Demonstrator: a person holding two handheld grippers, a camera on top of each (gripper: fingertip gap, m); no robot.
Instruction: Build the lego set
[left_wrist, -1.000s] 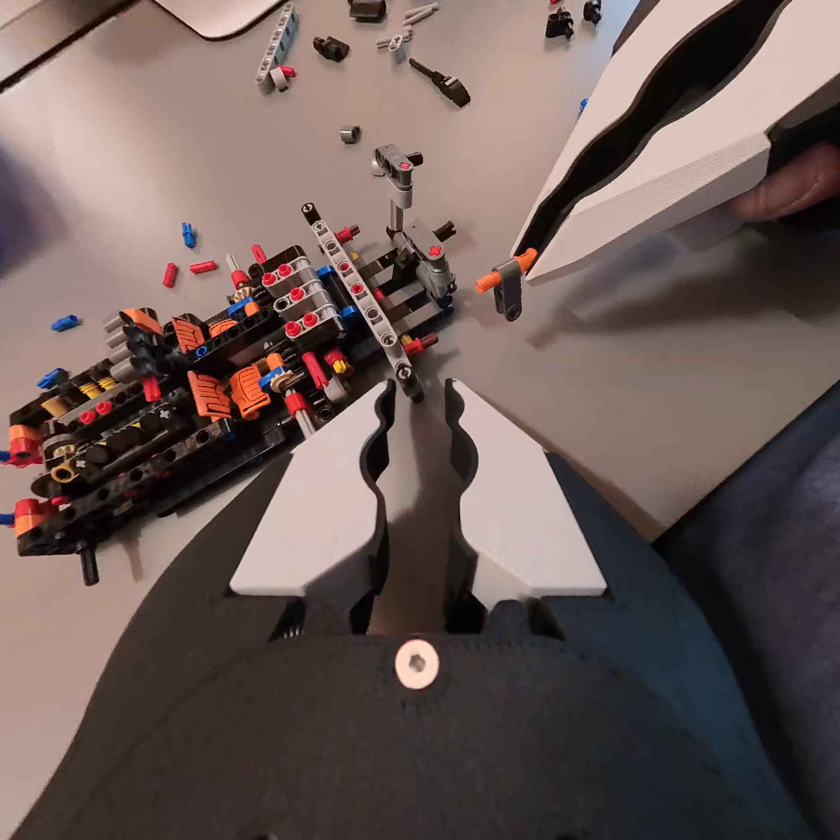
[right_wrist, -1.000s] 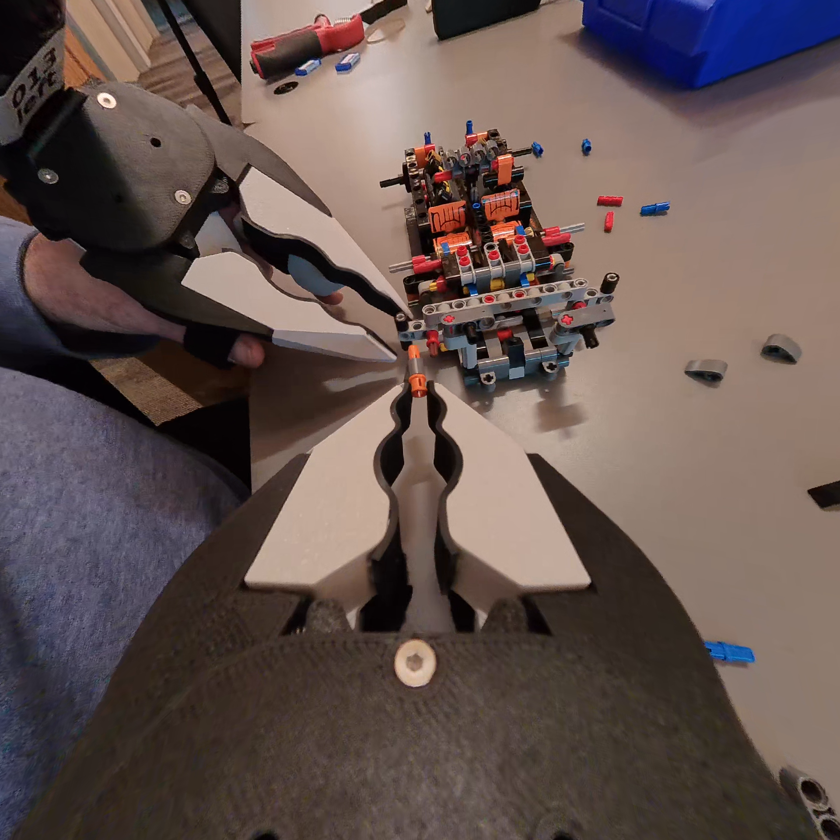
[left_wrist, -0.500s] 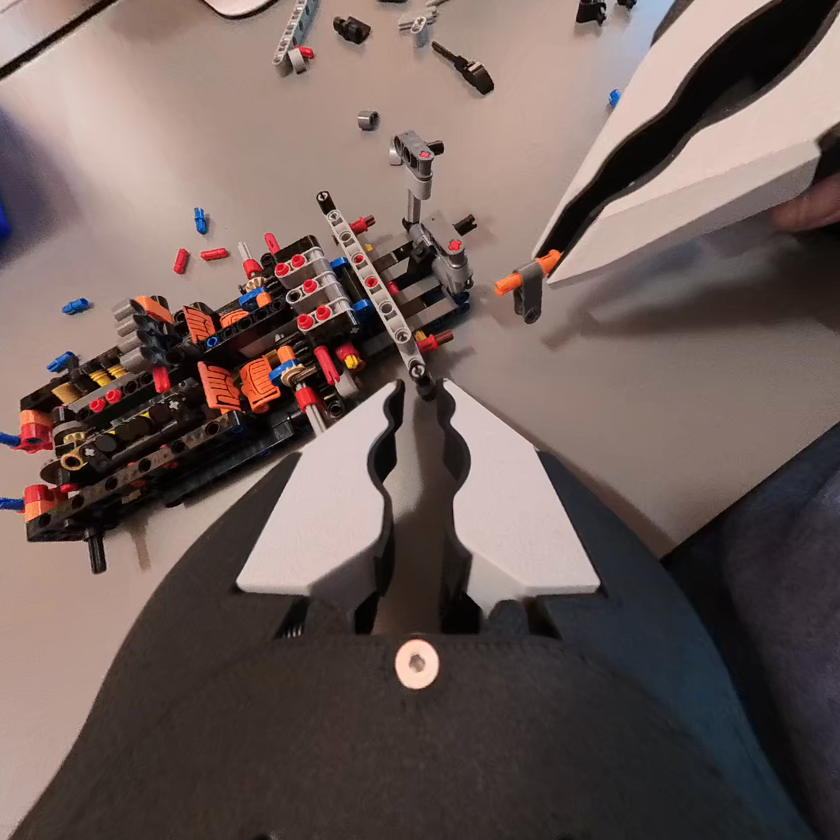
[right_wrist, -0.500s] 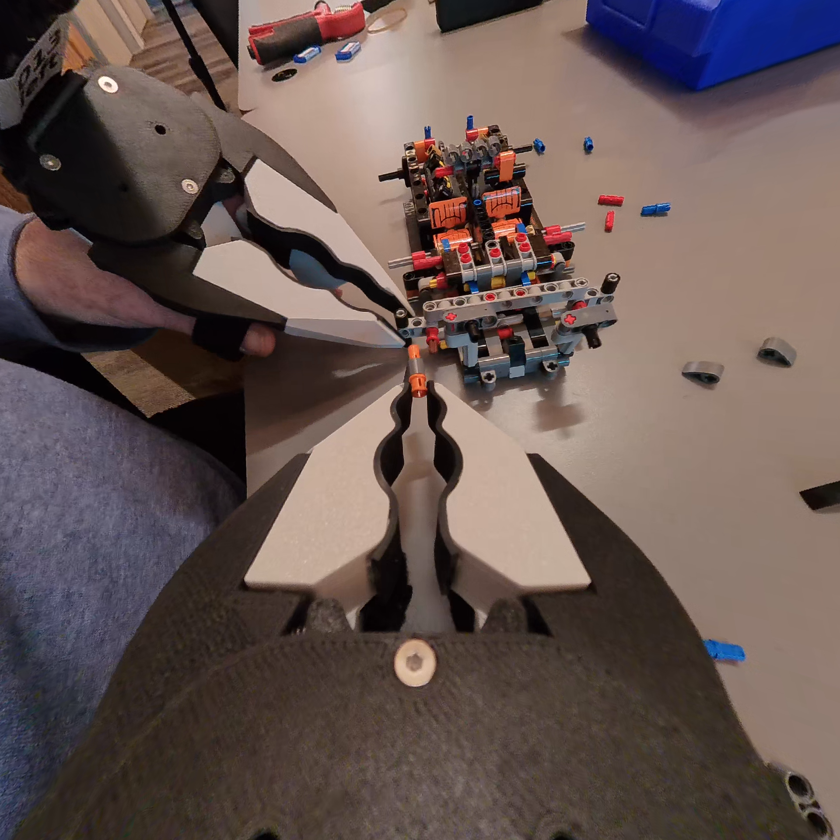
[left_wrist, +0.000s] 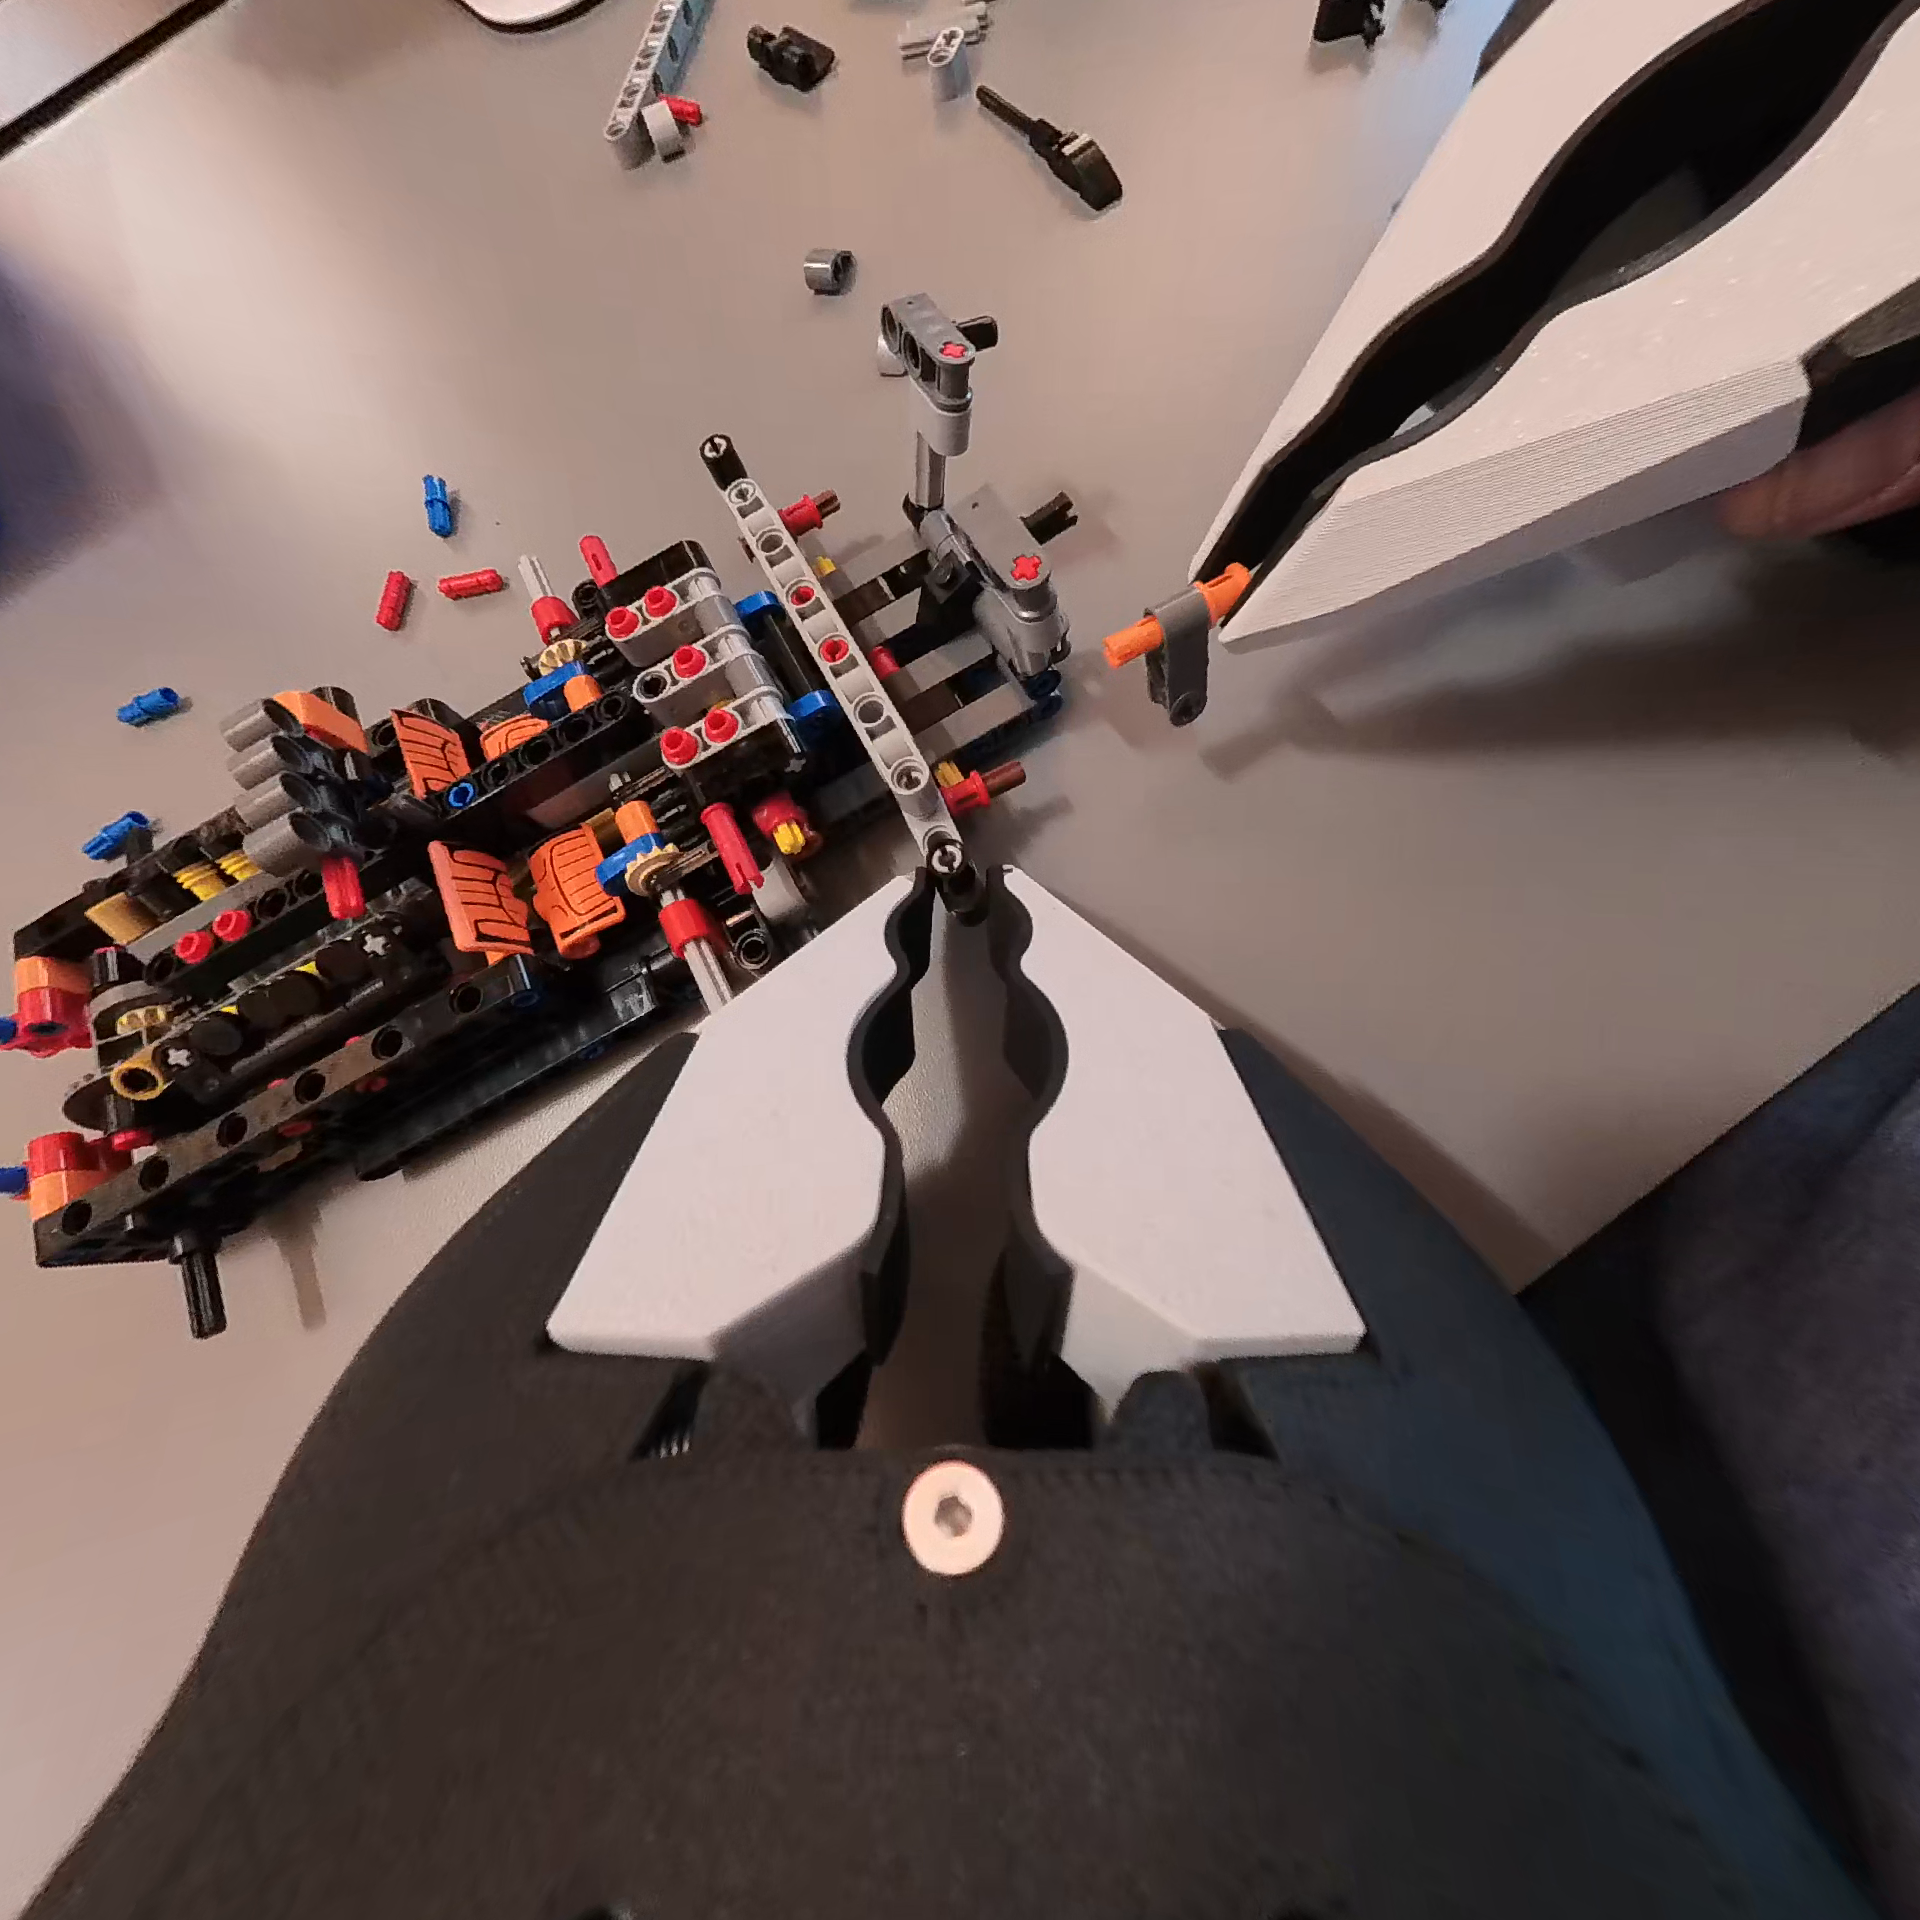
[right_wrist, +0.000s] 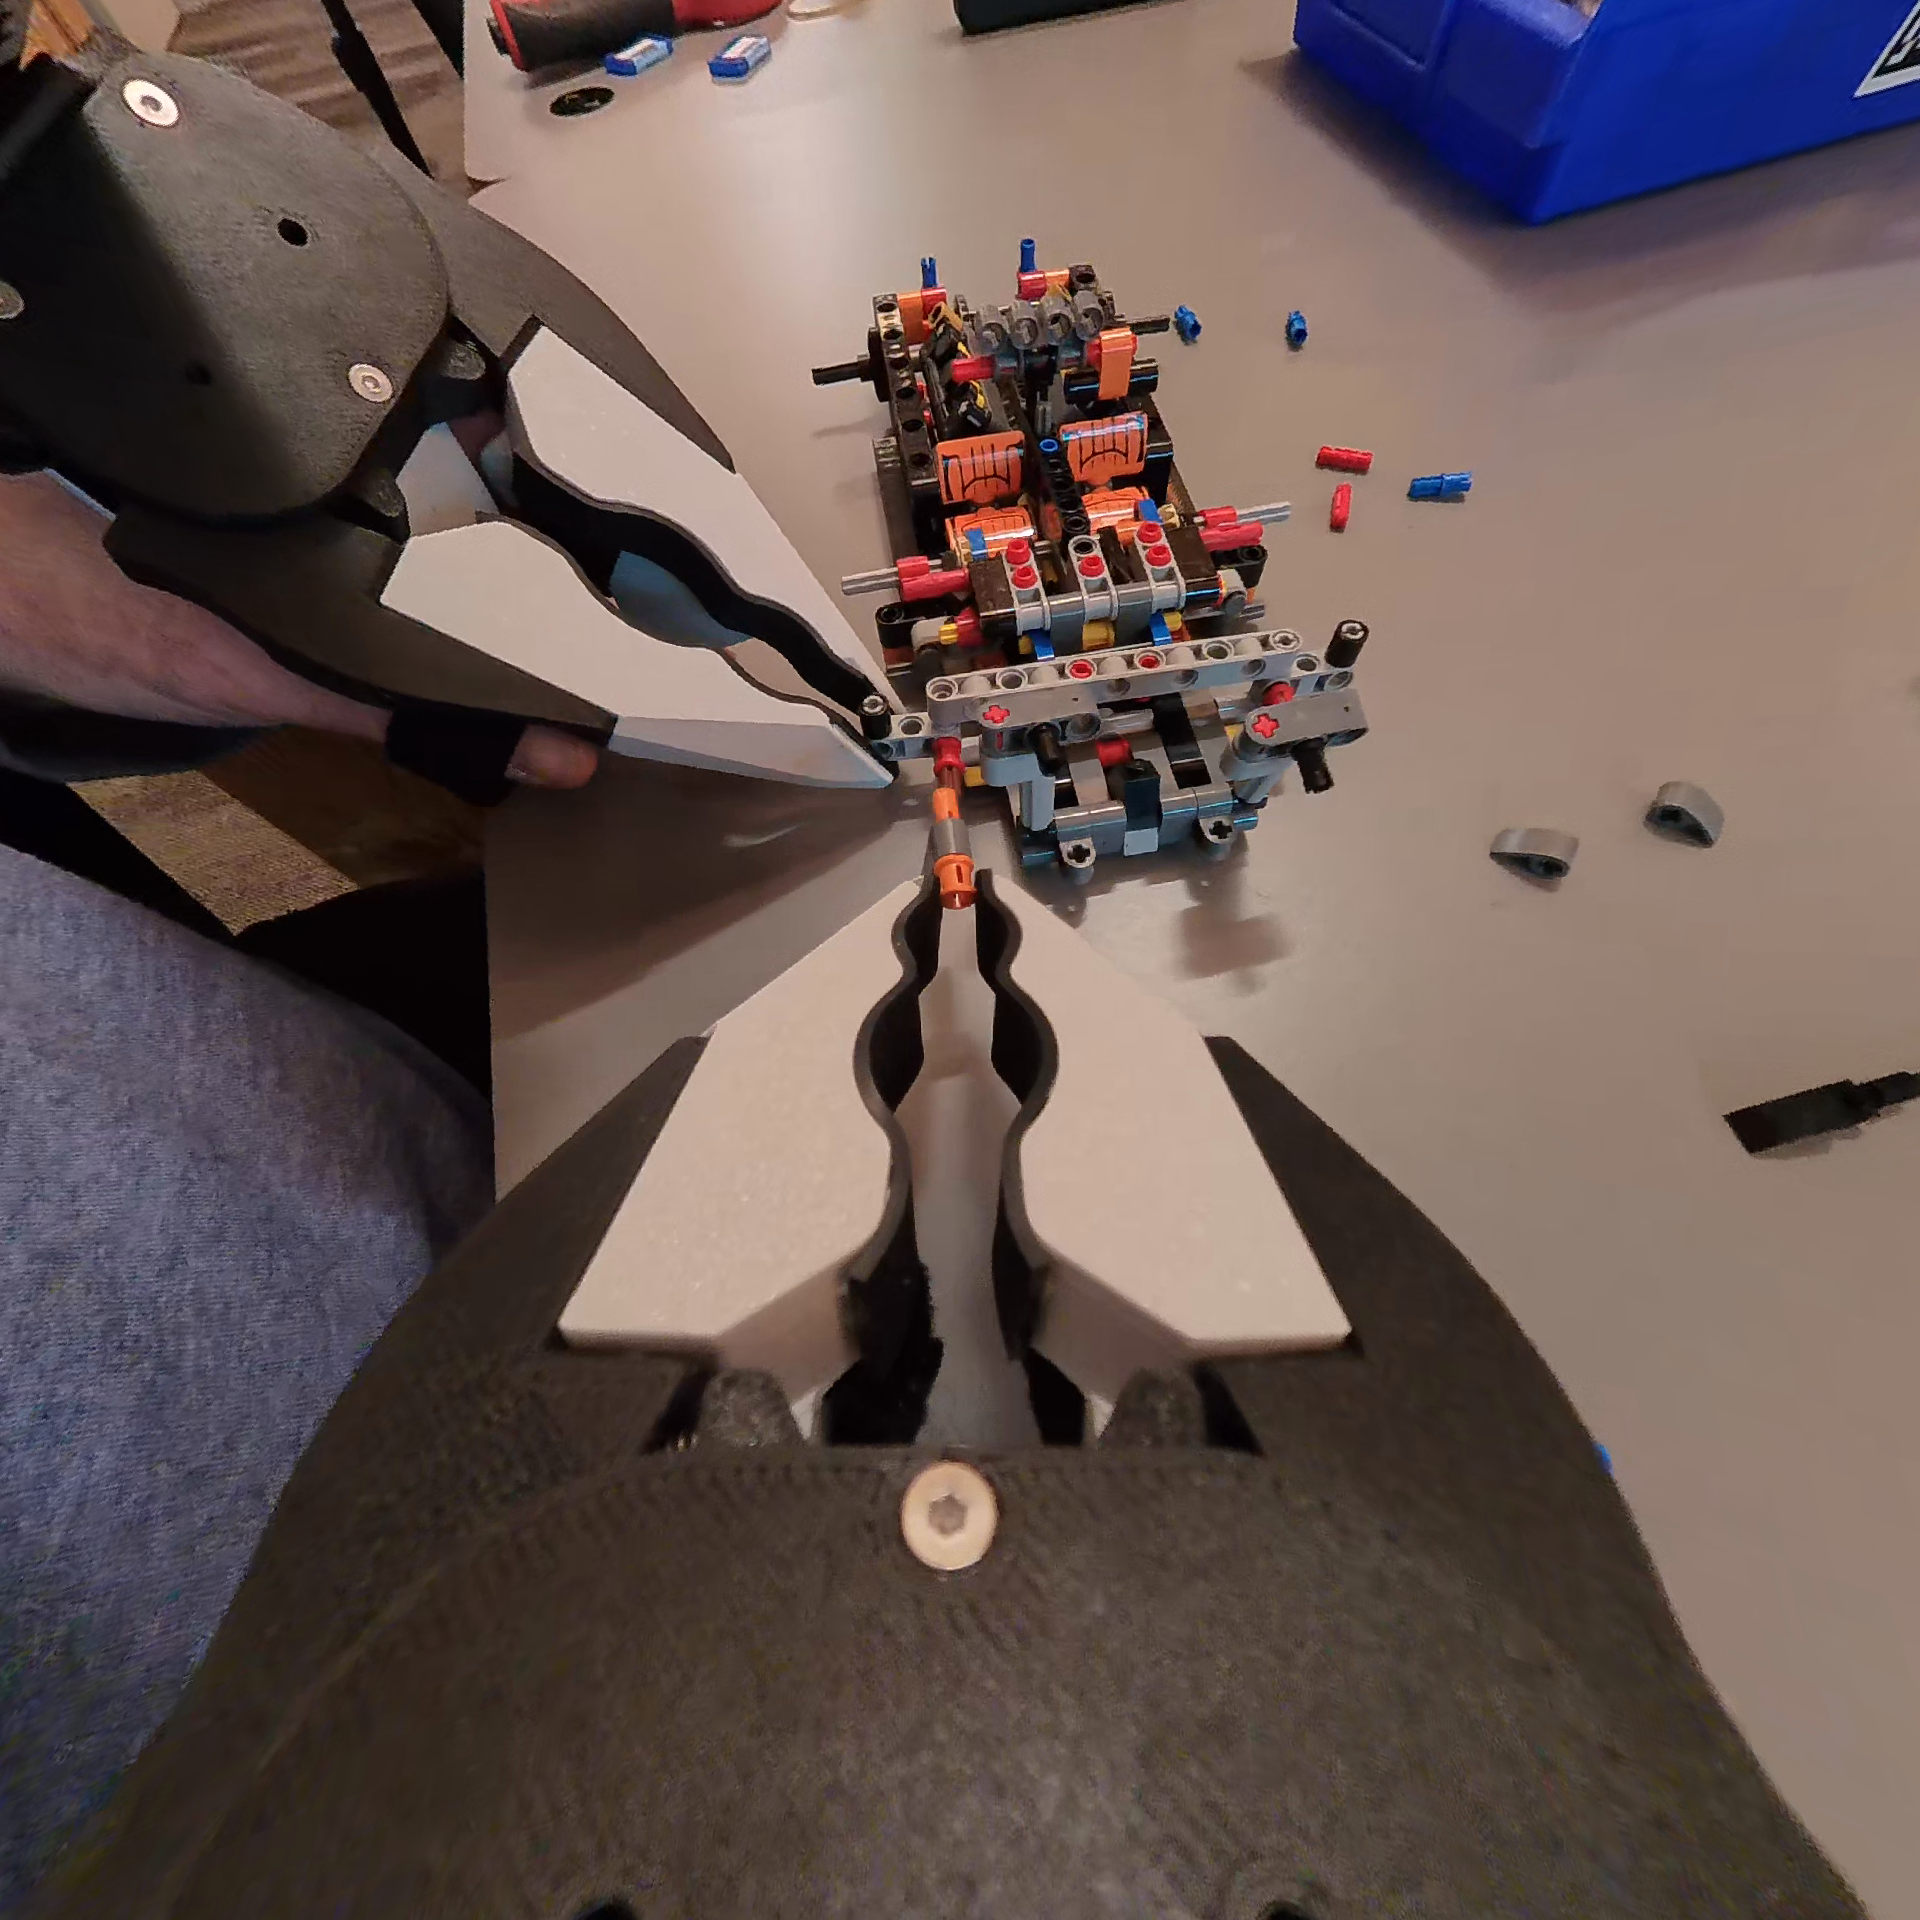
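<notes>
The long black, orange and red lego chassis (left_wrist: 520, 831) lies on the grey table, with a light grey holed beam (left_wrist: 831, 665) across its near end. My left gripper (left_wrist: 961, 888) is shut on the black pin at that beam's end. In the right wrist view the left gripper (right_wrist: 878, 732) meets the beam (right_wrist: 1132, 675) at the chassis's (right_wrist: 1070, 540) left corner. My right gripper (right_wrist: 954, 896) is shut on an orange pin with a grey connector (right_wrist: 951, 831), held just off the chassis's front. The left wrist view shows the right gripper (left_wrist: 1231, 603) and its pin (left_wrist: 1174, 623).
Loose red and blue pins (left_wrist: 468, 582) lie beside the chassis. A grey beam (left_wrist: 655, 73) and a black part (left_wrist: 1049, 145) lie farther off. Two grey curved pieces (right_wrist: 1532, 852), a black strip (right_wrist: 1818, 1112) and a blue bin (right_wrist: 1610, 94) are on the right. The table's edge is close below me.
My left gripper has moved up to the beam's end and its jaws have narrowed onto the black pin. My right gripper has brought the orange pin closer to the chassis.
</notes>
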